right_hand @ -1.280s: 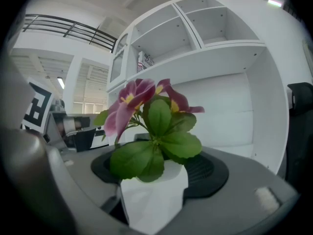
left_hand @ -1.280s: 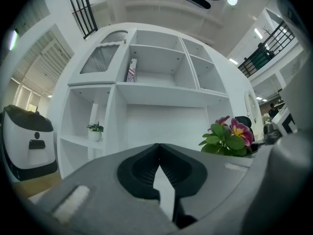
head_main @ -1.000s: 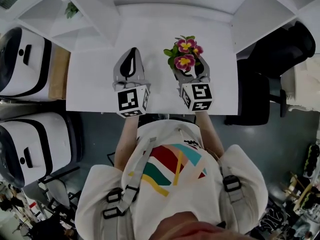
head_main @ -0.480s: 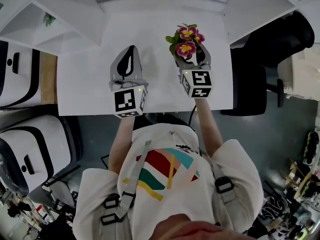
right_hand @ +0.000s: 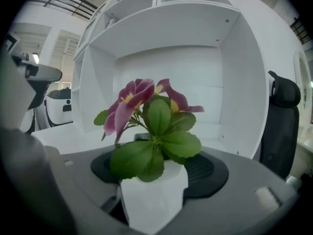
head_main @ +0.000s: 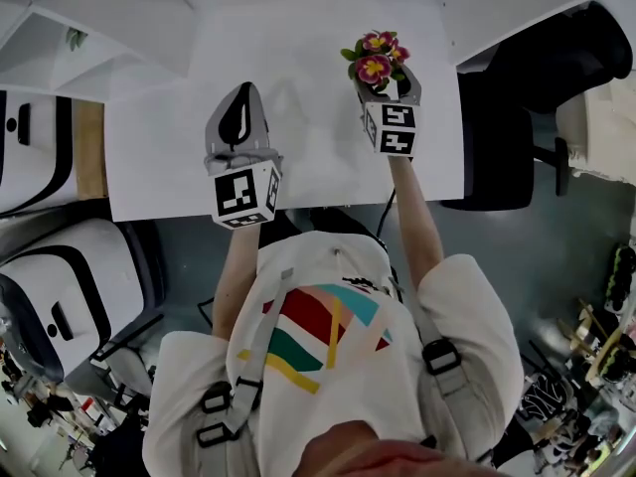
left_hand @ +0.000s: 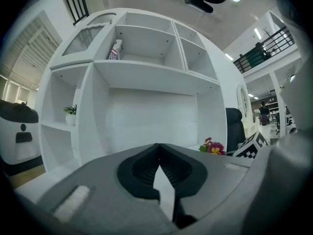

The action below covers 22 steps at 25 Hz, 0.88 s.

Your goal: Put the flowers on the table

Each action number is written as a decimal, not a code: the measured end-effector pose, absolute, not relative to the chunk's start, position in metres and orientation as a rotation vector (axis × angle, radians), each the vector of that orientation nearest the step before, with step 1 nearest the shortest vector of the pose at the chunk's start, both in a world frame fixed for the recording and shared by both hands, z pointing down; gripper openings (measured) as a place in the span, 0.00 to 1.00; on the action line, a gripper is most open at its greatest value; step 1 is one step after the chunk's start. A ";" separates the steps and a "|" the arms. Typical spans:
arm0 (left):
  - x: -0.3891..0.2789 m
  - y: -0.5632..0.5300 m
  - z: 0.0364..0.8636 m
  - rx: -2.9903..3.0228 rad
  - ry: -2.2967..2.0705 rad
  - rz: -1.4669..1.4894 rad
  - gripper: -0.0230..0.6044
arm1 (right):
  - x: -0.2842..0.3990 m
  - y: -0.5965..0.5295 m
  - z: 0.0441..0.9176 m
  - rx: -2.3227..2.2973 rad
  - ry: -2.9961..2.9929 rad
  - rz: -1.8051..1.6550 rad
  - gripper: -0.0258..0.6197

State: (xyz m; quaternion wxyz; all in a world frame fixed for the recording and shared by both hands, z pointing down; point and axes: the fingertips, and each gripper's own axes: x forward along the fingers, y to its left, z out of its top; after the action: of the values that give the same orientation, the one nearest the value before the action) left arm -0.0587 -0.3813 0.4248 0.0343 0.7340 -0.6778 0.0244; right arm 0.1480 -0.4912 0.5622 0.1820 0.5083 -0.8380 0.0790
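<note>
PUTTING THE FLOWERS DOWN: The white desk (head_main: 298, 78) lies bare under my two tools, and I judge that I am at the placing step. The load hangs over the desk's far right part and is not yet released.

White shelving (head_main: 99, 28) walls off the far side and closes in on both far corners. A black office chair (head_main: 542, 78) stands just beyond the right edge. The free room is therefore toward the middle and left of the desk, or back toward me. There is little room to the right, where the edge runs near the load.

My left tongs (head_main: 241, 95) hang idle over the desk's middle, well apart from the load. Their tips are pressed together on nothing.

My right tongs (head_main: 386, 85) stand wide and are clamped on a small white pot (right_hand: 154, 202), which sits upright between the dark pads. The flowers (head_main: 375, 66), pink with yellow hearts over green leaves, rise from the pot and lean out past the tips. I cannot tell whether the pot's base touches the desk.

As I read it, the next move is to sink the pot straight down until it sits flat, keeping it inboard of the right edge. Then I would spread the right tongs and draw them back toward me, low and straight, so the pads clear the leaves.
</note>
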 end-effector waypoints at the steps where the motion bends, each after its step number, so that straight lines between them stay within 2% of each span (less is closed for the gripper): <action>1: -0.057 -0.381 0.426 2.261 -2.078 0.083 0.04 | 0.153 -0.493 0.567 1.443 -2.353 0.232 0.55; 22: -0.014 -0.400 0.455 2.306 -1.943 0.092 0.04 | 0.268 -0.518 0.624 1.652 -2.143 0.315 0.55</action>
State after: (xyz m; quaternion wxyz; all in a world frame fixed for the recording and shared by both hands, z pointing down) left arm -0.0140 -0.4004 0.4550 0.0625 0.7630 -0.6427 0.0303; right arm 0.2680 -0.5183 0.6240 0.2075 0.5932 -0.7695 0.1133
